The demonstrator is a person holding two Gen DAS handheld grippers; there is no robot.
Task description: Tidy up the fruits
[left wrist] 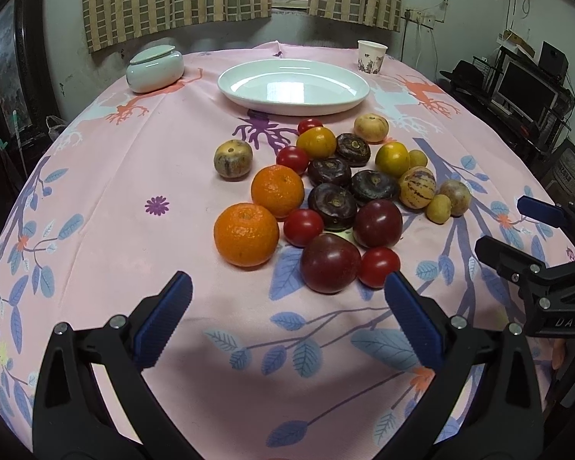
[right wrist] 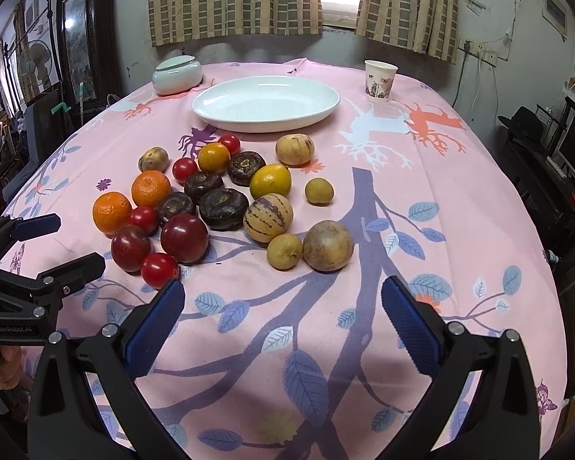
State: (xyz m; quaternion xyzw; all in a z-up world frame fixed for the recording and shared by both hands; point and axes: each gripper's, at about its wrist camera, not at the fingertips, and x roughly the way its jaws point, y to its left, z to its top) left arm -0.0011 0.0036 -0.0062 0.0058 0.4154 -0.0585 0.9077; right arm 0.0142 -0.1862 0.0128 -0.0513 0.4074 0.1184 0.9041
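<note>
1. Hovering over the pink tablecloth point(left wrist: 134, 191), the left gripper point(left wrist: 287, 306) has its blue pads spread wide, holding nothing.
2. Likewise agape and empty, the right gripper point(right wrist: 283, 306) hangs nearby.
3. Fruit pile point(left wrist: 337, 191) (mandarins, tomatoes, plums, striped melon) lies just before the empty white oval dish point(left wrist: 293, 86).

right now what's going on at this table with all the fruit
A person holds a gripper in each hand, left gripper and right gripper, both open and empty above the pink tablecloth. The fruit pile lies loose on the cloth, none of it gripped. The white plate behind it has nothing on it, so sorting hasn't started.
</note>
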